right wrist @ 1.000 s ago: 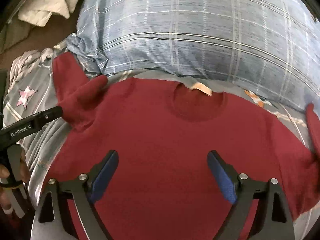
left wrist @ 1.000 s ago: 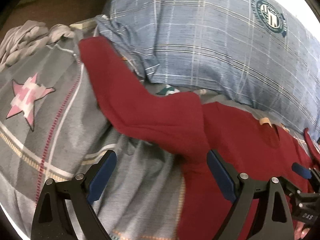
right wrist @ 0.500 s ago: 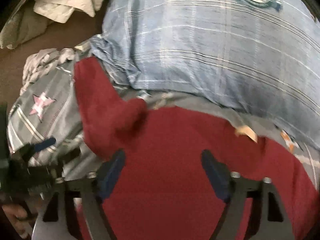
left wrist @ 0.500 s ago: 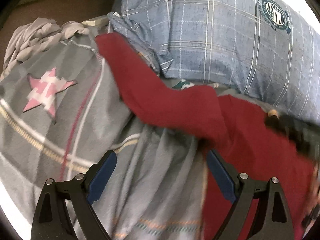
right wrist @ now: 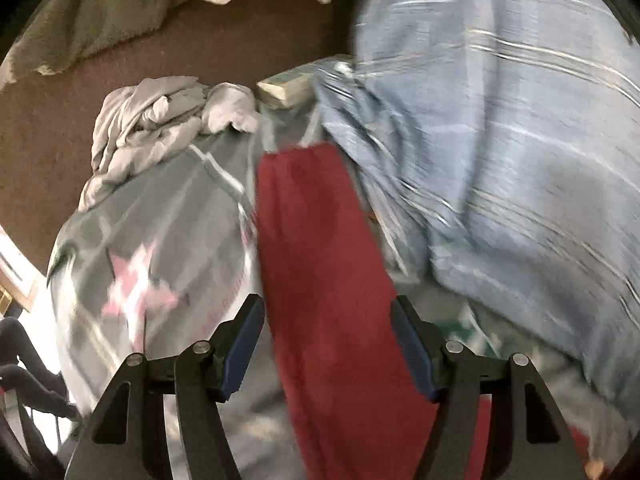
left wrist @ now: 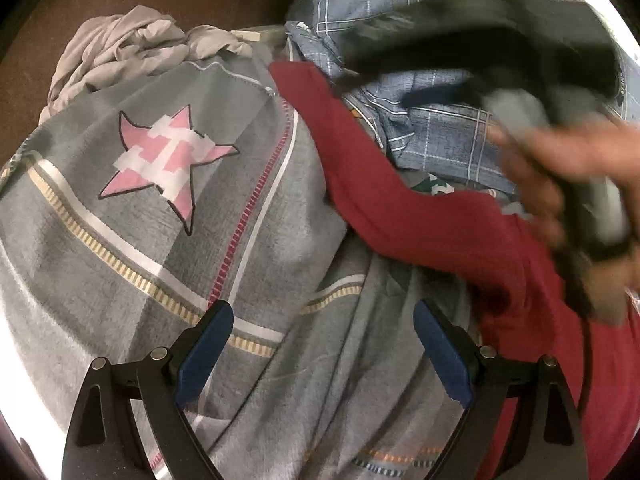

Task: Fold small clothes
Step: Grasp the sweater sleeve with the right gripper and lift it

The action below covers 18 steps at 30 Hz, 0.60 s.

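A grey bedspread (left wrist: 132, 248) with a pink star carries the red shirt (left wrist: 532, 320), spread flat for folding, its sleeve (right wrist: 316, 248) stretched toward the blue plaid pillow (right wrist: 520, 152). The right gripper (right wrist: 326, 348) straddles that sleeve, jaws closing, pads not yet pressing, likely to fold it inward. The left gripper (left wrist: 322, 356) hangs spread over bare bedspread, holding nothing. A crumpled grey cloth (right wrist: 160, 120) and the pillow crowd the sleeve end.
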Motion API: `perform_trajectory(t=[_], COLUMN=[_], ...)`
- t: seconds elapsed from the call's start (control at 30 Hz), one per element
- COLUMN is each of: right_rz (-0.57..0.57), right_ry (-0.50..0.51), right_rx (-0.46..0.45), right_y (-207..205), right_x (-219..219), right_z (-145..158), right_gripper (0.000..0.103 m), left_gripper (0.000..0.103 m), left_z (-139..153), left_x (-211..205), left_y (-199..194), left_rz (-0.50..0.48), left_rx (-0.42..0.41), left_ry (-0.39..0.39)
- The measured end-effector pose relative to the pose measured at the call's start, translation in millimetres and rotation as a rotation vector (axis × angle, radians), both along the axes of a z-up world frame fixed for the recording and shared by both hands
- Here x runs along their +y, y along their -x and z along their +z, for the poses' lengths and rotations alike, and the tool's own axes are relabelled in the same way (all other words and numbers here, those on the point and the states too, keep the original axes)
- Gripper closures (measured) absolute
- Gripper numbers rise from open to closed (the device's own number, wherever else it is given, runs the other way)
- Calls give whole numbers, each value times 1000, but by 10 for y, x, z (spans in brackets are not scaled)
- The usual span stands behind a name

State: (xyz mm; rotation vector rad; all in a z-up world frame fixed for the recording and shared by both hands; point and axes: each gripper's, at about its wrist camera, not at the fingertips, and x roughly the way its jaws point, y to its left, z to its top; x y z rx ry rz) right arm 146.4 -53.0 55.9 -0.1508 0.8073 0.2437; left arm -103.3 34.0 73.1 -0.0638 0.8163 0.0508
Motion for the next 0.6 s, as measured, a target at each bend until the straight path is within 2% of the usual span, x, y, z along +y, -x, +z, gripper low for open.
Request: perform_trajectory(t=[0.17, 0.33, 0.4, 0.43, 0.47, 0.5, 0.6], right_rz=[29, 16, 7, -3, -19, -24, -30], right_ry=[-30, -42, -174, -225, -237, -244, -306], right_rx=[18, 85, 87, 97, 97, 103, 100], right_y=[-473, -778, -791, -788, -762, -732, -558], right_x=[251, 271, 129, 52, -15, -66, -266], right_z=[-88, -390, -424, -433, -425, -417, -322], right_gripper=[36, 38, 50, 61, 87, 93, 93], left_gripper=[12, 12, 12, 12, 12, 12, 12], left_z=[-28, -56, -66, -70, -72, -70, -60], left_x=[118, 124, 121, 119, 120, 121, 122], left_y=[-79, -115, -116, -120, -118, -121, -128], left_rz=[34, 29, 23, 22, 23, 24, 31], left_rx=[7, 7, 9, 9, 8, 6, 1], left_ry=[30, 29, 35, 37, 37, 39, 39])
